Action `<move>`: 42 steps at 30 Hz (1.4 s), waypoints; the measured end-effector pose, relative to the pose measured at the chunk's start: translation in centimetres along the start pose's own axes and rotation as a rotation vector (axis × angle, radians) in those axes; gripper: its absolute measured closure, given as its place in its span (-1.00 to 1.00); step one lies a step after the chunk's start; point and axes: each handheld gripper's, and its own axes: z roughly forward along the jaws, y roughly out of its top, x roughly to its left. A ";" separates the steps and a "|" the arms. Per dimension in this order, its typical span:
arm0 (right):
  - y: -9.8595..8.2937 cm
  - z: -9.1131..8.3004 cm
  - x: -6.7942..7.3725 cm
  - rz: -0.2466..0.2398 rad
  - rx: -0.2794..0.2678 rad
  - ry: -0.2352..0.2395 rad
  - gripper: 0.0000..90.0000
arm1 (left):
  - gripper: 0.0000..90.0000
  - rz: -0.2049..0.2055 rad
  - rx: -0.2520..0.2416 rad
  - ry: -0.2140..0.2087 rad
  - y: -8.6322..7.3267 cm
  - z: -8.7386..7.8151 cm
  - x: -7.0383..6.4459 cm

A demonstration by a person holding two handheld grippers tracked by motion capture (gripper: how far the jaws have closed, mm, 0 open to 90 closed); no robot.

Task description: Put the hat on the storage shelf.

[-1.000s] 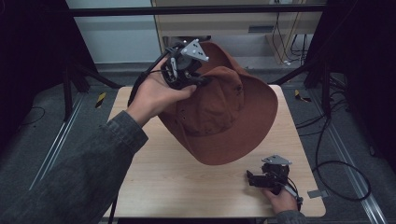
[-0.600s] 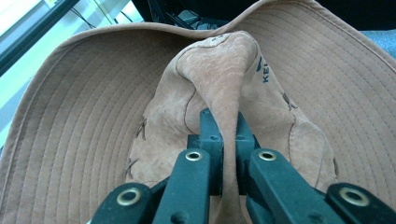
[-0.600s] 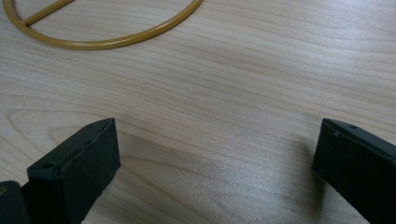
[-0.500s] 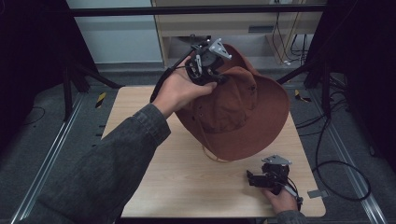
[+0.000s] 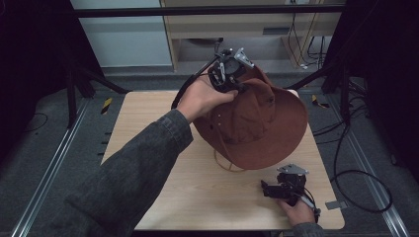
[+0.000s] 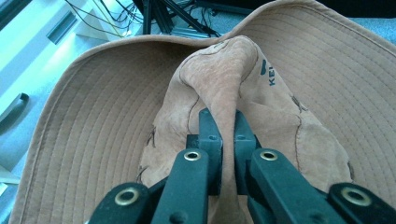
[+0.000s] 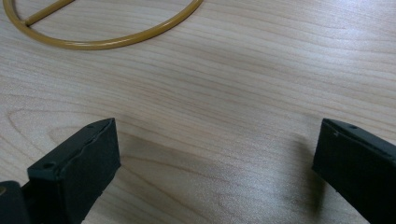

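The brown hat (image 5: pixel 259 123) hung tilted over the tabletop (image 5: pixel 148 118), the left tongs (image 6: pixel 224 135) clamped on a thin crown fold that might slip free; the right tongs (image 7: pixel 215 158) rested wide open, empty, near its cord (image 7: pixel 102 43).

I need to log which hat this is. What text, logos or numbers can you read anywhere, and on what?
"KE": dark letters on the hat crown, beside a small dark mark too blurred to identify; the rest of the word is hidden by a fold, next to where the left gripper pinches the fabric.
No text is readable on the table, the cord or the right gripper.
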 end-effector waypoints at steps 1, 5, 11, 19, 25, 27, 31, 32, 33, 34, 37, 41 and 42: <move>0.0 0.0 0.0 0.000 0.000 0.000 -0.98 | 0.93 0.000 0.002 -0.002 0.0 0.1 0.0; 0.0 0.0 0.0 0.000 0.001 0.000 -0.98 | 0.91 0.002 0.016 -0.011 0.1 0.8 -0.2; 0.0 0.0 0.0 -0.001 0.000 0.000 -0.98 | 0.87 -0.004 0.023 -0.016 -0.2 1.3 -0.3; 0.0 0.0 0.0 -0.001 0.000 0.000 -0.98 | 0.73 -0.015 0.013 -0.002 -0.5 1.6 -0.2; 0.0 0.0 0.2 0.013 0.003 -0.003 -0.98 | 0.46 -0.034 -0.005 0.008 -0.9 1.3 -0.1; 0.0 0.0 0.3 0.029 0.003 0.006 -0.99 | 0.40 -0.036 -0.010 0.008 -1.1 1.2 -0.2; 0.0 0.0 0.3 0.022 0.003 0.006 -0.99 | 0.27 -0.030 -0.014 0.006 -1.2 1.1 -0.6; 0.0 0.0 0.3 0.021 0.003 0.005 -0.99 | 0.23 -0.031 -0.019 0.005 -1.2 1.1 -0.8; 0.0 0.0 0.3 0.020 0.003 0.005 -0.98 | 0.13 -0.028 -0.020 0.008 -1.2 1.0 -1.0; 0.0 0.0 0.3 0.020 0.003 0.005 -0.99 | 0.07 -0.024 -0.020 0.011 -1.3 0.9 -1.1; 0.0 0.0 0.3 0.020 0.004 0.005 -0.99 | -0.19 -0.019 -0.031 0.034 -1.5 0.8 -1.5; 0.0 0.0 0.3 0.021 0.002 0.006 -0.99 | -0.39 -0.023 -0.046 0.040 -1.7 0.3 -1.7; 0.0 0.0 0.3 0.021 0.001 0.015 -0.99 | -0.45 -0.025 -0.054 0.041 -1.8 0.1 -1.8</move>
